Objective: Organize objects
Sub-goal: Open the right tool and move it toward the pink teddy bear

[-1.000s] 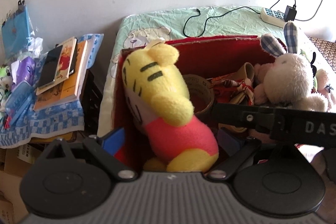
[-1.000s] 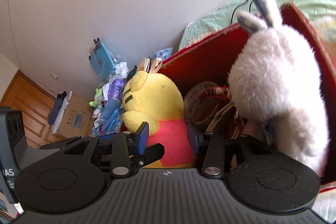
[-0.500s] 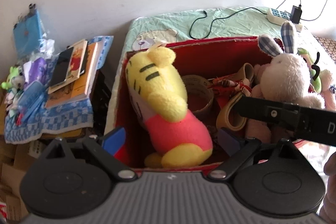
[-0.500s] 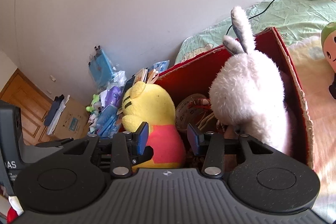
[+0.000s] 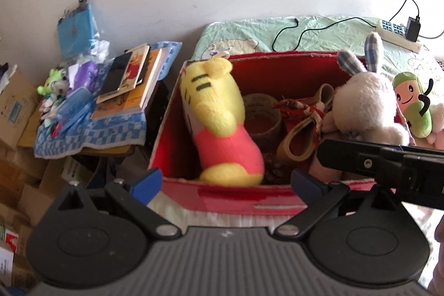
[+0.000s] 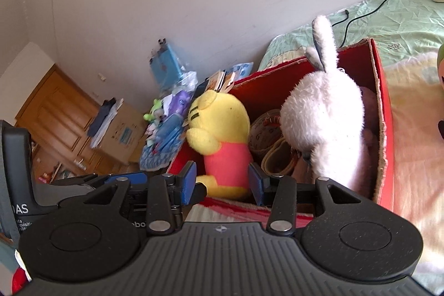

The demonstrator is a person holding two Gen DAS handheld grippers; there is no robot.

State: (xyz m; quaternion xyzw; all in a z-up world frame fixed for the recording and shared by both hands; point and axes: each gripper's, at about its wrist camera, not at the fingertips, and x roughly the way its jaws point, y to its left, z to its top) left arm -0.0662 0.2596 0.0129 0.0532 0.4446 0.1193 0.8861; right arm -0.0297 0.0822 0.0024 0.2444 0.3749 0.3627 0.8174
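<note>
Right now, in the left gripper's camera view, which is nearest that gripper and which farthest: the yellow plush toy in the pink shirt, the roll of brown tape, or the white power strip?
1. Yellow plush toy in the pink shirt: in the red cardboard box, just ahead of the left gripper.
2. Roll of brown tape: behind the toy, mid-box.
3. White power strip: far right, on the bed.

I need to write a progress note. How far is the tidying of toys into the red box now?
Done: the yellow tiger plush and the white rabbit plush sit inside the red box, beside a tape roll.
In hand: nothing; the left tongs and right tongs are both open and empty, in front of the box.
Left: the green plush lies on the bed outside the box.
</note>
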